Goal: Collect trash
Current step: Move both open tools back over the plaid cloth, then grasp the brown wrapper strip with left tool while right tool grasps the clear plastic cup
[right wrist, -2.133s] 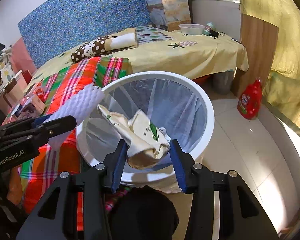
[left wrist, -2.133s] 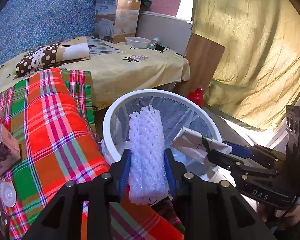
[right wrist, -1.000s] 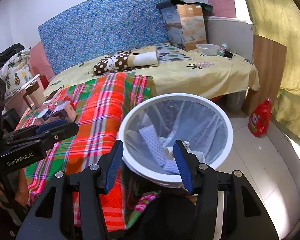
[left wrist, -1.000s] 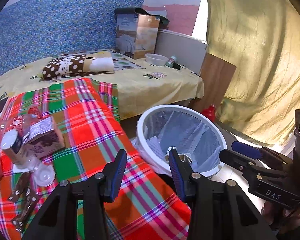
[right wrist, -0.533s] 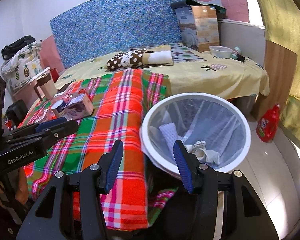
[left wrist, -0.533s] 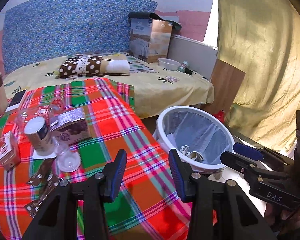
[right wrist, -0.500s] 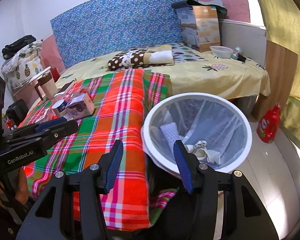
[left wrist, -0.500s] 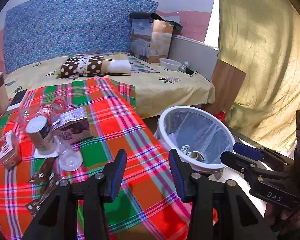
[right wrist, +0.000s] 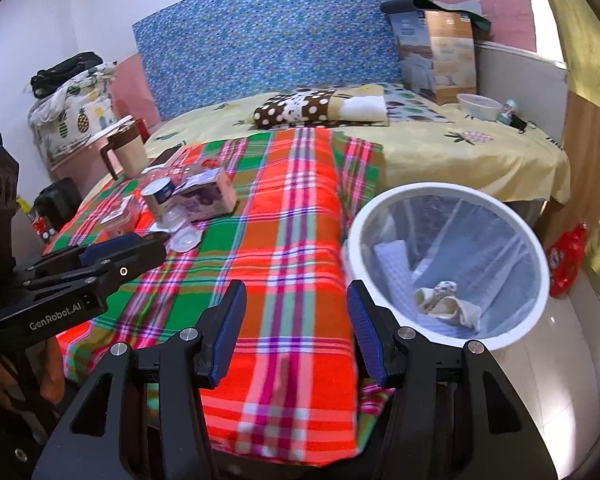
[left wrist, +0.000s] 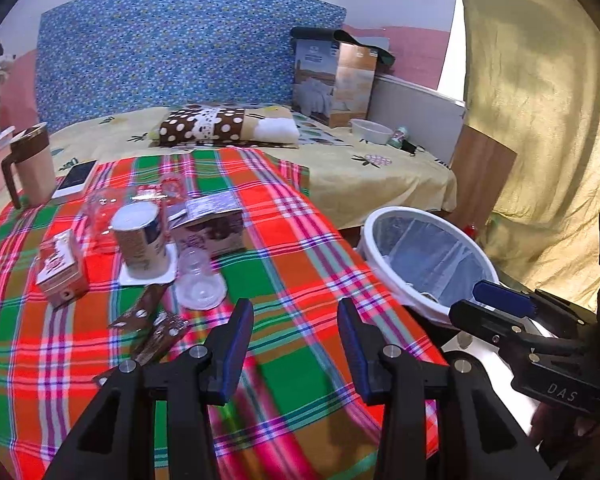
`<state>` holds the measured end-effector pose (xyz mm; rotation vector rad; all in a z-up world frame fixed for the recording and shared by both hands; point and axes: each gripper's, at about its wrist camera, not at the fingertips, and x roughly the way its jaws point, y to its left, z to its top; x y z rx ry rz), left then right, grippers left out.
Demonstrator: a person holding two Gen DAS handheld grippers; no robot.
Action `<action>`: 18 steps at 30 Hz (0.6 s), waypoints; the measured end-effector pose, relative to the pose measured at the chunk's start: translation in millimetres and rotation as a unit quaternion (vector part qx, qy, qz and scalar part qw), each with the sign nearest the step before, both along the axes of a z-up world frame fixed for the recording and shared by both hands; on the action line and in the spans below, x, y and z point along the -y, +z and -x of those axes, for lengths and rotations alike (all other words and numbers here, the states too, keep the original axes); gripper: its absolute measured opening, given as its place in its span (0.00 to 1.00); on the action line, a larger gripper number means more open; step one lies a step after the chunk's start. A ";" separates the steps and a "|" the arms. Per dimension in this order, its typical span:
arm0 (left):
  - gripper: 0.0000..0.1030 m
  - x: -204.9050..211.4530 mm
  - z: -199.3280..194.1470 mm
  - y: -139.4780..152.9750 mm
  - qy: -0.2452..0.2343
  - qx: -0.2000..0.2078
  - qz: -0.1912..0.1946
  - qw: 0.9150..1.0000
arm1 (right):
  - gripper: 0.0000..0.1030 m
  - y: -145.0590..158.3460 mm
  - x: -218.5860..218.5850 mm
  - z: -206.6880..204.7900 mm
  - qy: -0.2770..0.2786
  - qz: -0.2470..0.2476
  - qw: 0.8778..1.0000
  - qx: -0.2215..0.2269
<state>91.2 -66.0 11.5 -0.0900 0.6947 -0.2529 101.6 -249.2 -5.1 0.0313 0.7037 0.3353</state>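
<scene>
Two tongs, both released and empty: left tongs point(left wrist: 296, 344) and right tongs point(right wrist: 296, 328) hang over the plaid cloth point(left wrist: 284, 248) on the bed, jaws apart with nothing between them.

Trash left to collect sits in a tight cluster at the cloth's far left: paper cup point(left wrist: 140, 240) on a white lid, purple carton point(left wrist: 208, 228), small red carton point(left wrist: 58, 268), clear plastic dome point(left wrist: 200, 284), brown wrappers point(left wrist: 152, 324). Bin point(right wrist: 536, 256) stands on the floor just beside the bed edge, already holding foam netting and a crumpled wrapper.

Risks, as judged:
- Items touch or overlap, so a jaw could knock the cup over or drag a neighbour.
- Flat wrappers may snag the cloth.
- The mug point(left wrist: 32, 164) and phone point(left wrist: 76, 178) sit near the cluster and could be mistaken for trash.
- The dome may slip or crush.
</scene>
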 end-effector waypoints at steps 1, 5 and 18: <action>0.42 -2.3 1.1 -0.6 0.003 0.000 -0.001 1.000 | 0.53 -0.1 -2.4 -0.3 0.003 0.000 1.000 -0.002; 0.42 -19.0 6.9 -3.7 0.020 -0.003 0.000 1.000 | 0.53 -1.6 -12.2 -0.9 0.017 0.000 1.000 -0.006; 0.42 -74.1 8.7 -13.8 0.072 -0.021 0.000 0.997 | 0.53 -1.9 -37.9 -8.5 0.052 0.003 0.999 -0.010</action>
